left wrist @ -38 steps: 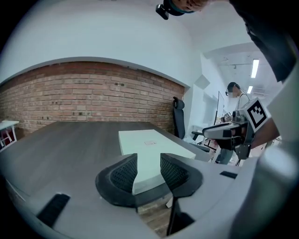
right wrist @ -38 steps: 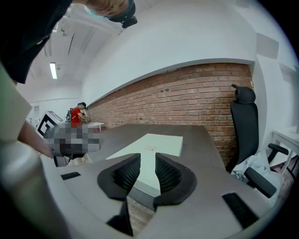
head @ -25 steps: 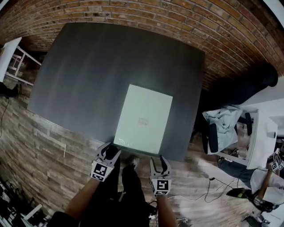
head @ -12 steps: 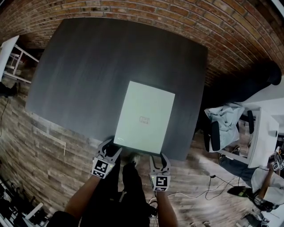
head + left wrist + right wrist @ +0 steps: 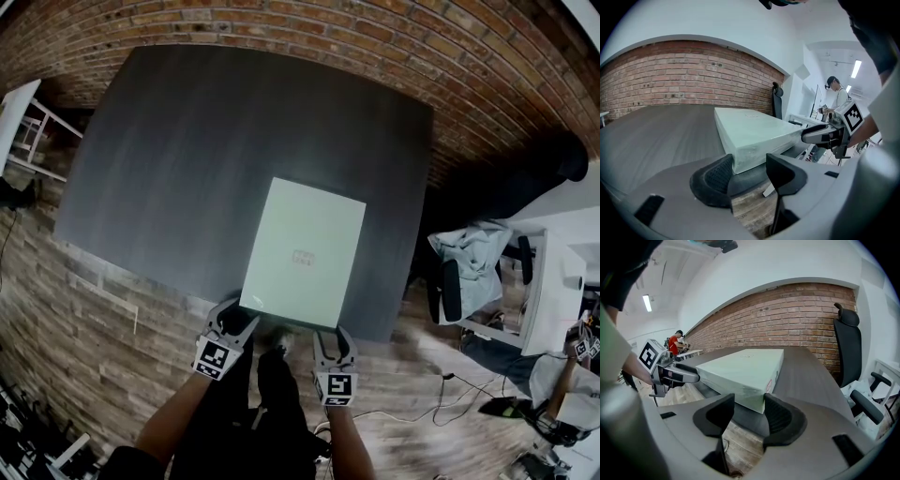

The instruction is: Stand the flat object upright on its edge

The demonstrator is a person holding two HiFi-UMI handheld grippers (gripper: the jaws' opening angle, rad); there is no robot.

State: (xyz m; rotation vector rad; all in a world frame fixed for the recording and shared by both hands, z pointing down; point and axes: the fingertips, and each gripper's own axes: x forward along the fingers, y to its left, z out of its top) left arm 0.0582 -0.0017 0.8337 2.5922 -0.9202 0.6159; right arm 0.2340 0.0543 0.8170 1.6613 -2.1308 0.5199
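Note:
A flat pale green box (image 5: 302, 253) lies on the dark grey table (image 5: 206, 141), its near edge close to the table's front edge. My left gripper (image 5: 234, 319) is open at the box's near left corner (image 5: 740, 157), which sits just ahead of and between the jaws of this gripper (image 5: 750, 176). At the near right corner (image 5: 759, 401) my right gripper (image 5: 333, 339) is open in the same way, its jaws (image 5: 749, 416) apart with the corner just ahead of them. No pad visibly presses on the box. Each gripper shows in the other's view: the right gripper (image 5: 825, 135) and the left gripper (image 5: 670, 373).
A brick wall (image 5: 375, 37) runs behind the table. A black office chair (image 5: 847, 348) stands at the table's right side, and white desks with cloth (image 5: 469, 262) are further right. A white stand (image 5: 19, 112) is at the left. People (image 5: 836, 96) are in the background. The floor is wood planks.
Both grippers stay at the box's near corners, and the box has not moved. Only the head view has shifted a little.

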